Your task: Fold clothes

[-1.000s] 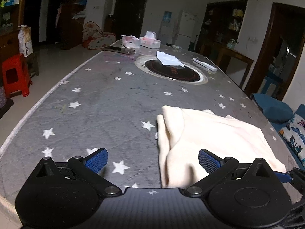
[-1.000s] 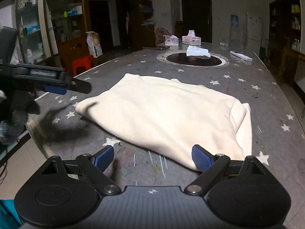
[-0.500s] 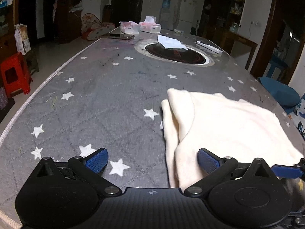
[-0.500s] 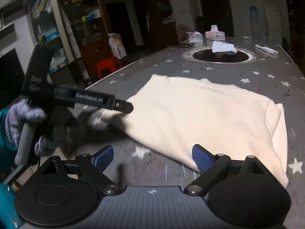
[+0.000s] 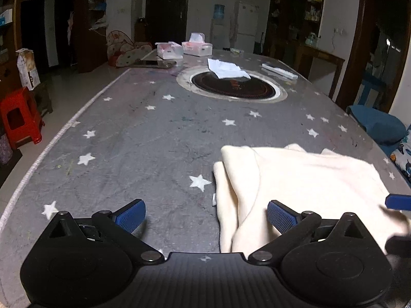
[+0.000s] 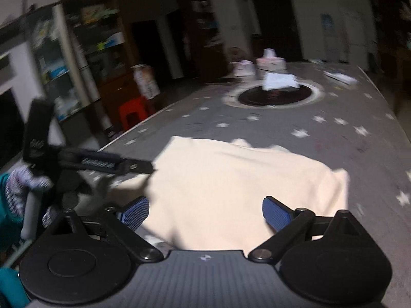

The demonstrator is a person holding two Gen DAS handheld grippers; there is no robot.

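Tabletop point(image 5: 154, 133): grey, white stars; cream garment point(image 5: 295, 179) folded; red stool point(image 5: 19, 118) beside; we hold left gripper point(image 5: 205, 217), right gripper point(image 6: 205, 211) spread, empty

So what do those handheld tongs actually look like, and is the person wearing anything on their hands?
Each set of tongs, left tongs and right tongs, is black: a ribbed body, two round discs and hinged arms ending in blue textured pads. Seen from the right wrist camera, the left tool has a pale handle and blurred white lettering. The hand holding it wears a patterned knit glove below a teal sleeve.
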